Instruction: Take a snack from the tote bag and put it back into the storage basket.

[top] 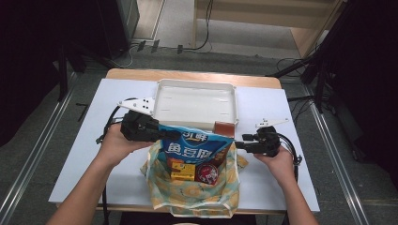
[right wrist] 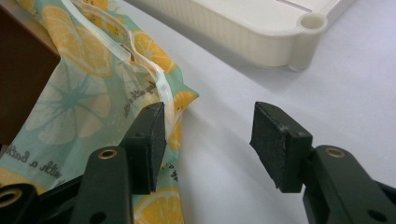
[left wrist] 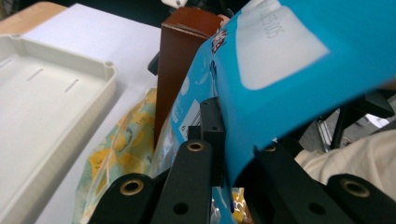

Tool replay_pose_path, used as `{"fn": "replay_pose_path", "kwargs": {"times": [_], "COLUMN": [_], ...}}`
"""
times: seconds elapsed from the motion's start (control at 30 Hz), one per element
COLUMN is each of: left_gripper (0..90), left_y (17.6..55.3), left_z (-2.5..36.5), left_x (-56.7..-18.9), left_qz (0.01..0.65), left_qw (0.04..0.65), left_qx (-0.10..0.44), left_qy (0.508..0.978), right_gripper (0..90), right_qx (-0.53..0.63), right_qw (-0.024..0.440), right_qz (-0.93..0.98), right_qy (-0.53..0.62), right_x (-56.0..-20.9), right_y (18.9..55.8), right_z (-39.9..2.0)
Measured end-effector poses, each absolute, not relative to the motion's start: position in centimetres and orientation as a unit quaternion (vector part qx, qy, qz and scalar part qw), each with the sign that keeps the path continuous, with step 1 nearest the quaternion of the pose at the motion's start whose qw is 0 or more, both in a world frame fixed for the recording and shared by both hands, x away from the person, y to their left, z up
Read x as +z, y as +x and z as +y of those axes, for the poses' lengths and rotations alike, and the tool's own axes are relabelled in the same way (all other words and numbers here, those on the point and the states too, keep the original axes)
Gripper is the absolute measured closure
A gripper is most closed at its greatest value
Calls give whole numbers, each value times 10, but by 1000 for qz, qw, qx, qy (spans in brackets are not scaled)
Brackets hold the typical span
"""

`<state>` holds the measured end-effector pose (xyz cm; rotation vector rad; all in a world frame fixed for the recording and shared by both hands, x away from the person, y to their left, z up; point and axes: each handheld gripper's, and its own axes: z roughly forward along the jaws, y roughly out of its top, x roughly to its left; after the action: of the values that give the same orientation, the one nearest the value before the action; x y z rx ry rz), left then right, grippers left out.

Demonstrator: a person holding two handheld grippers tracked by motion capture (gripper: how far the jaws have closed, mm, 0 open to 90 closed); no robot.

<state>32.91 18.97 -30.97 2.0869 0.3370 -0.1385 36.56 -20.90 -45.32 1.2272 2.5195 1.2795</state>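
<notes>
Left hand-held gripper (top: 162, 135) clamped shut, right hand-held gripper (right wrist: 208, 140) jaws apart, forearms reaching forward

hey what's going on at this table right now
A person is working with a claw in each hand over an open lemon-print bag on the white table. The left claw is shut on the edge of a blue snack packet that stands in the bag's mouth. The right claw is open beside the bag's rim, gripping nothing. A brown box, a yellow box and a round red item sit in the bag. A white tray lies behind.
</notes>
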Motion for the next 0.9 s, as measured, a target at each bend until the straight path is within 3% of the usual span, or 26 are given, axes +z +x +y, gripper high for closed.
{"fn": "replay_pose_path", "kwargs": {"times": [0.57, 0.9], "left_gripper": [900, 900], "left_y": [327, 324], "left_z": [184, 211], "left_x": [-272, -255], "left_qz": [133, 161], "left_qw": [520, 541], "left_qx": [-28, 8], "left_qy": [843, 825], "right_gripper": [461, 461], "right_qx": [411, 415], "right_qw": [29, 26], "right_qz": [820, 819], "right_qy": [397, 396], "right_x": [-454, -454], "right_y": [366, 366], "right_z": [-207, -207]}}
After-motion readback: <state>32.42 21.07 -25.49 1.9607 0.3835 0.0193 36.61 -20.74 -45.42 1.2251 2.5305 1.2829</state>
